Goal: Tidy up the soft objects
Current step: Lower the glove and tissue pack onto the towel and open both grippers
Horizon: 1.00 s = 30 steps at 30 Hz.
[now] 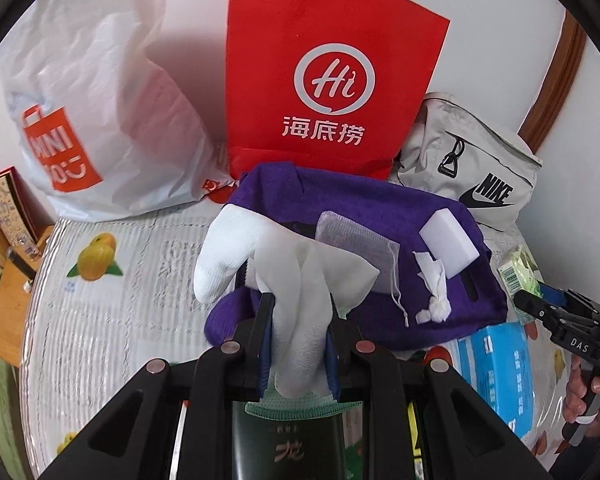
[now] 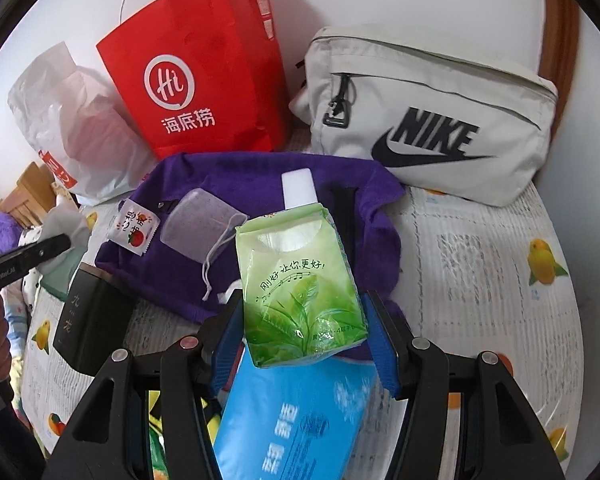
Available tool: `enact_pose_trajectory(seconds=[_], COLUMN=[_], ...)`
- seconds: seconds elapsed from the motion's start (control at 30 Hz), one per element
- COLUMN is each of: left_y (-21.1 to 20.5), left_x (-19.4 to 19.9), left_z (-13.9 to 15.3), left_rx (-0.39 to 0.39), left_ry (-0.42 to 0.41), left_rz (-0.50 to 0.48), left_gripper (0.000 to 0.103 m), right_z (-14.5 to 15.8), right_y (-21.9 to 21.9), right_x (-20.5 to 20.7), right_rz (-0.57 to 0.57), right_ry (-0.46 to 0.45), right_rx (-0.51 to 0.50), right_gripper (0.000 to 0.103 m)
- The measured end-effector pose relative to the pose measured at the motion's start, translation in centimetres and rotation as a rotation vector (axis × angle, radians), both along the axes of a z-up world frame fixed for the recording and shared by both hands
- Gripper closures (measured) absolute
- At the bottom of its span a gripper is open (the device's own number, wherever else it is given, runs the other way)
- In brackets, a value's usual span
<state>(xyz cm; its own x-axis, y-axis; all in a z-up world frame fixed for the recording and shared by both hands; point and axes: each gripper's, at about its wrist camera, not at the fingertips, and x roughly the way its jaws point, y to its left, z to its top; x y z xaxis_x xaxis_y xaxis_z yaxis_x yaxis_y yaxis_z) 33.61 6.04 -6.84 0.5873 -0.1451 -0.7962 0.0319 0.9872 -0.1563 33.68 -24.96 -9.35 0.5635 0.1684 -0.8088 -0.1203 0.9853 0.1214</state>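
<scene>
My left gripper [image 1: 300,300] is shut on a white glove [image 1: 236,252], which hangs over a purple towel [image 1: 380,208]. On the towel lie a mesh pouch [image 1: 352,240], a white sponge block [image 1: 448,240] and a crumpled tissue [image 1: 434,292]. In the right wrist view, my right gripper [image 2: 302,306] is shut on a green tissue pack [image 2: 300,280], held above the towel's [image 2: 240,184] near edge. A blue tissue pack [image 2: 292,420] lies under it. A snack sachet [image 2: 136,228] rests on the towel's left corner.
Against the back wall stand a red paper bag [image 1: 328,80], a white plastic bag [image 1: 100,100] and a beige Nike bag [image 2: 428,112]. A black box [image 2: 88,328] lies at the near left of the towel. A fruit-print cover [image 2: 480,280] spreads over the table.
</scene>
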Motion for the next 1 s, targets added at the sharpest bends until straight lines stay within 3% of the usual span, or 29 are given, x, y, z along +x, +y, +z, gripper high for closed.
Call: enact_pose_trajectory(seconds=[0.47, 0.83, 1.0], left_y=[-1.1, -2.7, -3.4], left_x=[3.9, 6.6, 7.1], left_z=[-1.7, -3.1, -3.5], left_rx=[0.004, 0.003, 0.008], left_ry=[0.030, 0.062, 0.070], left_rz=[-0.026, -0.053, -0.070], left_gripper=[0.082, 0.082, 0.082], right_z=[-3.1, -4.3, -4.5], right_y=[2.5, 2.2, 2.3], right_x=[5.1, 5.5, 5.5], right_rz=[0.089, 0.122, 0.128], right_ry=[0.053, 0.079, 0.080], right_rx=[-0.052, -0.111, -0.126], right_gripper=[0.046, 0.045, 0.038])
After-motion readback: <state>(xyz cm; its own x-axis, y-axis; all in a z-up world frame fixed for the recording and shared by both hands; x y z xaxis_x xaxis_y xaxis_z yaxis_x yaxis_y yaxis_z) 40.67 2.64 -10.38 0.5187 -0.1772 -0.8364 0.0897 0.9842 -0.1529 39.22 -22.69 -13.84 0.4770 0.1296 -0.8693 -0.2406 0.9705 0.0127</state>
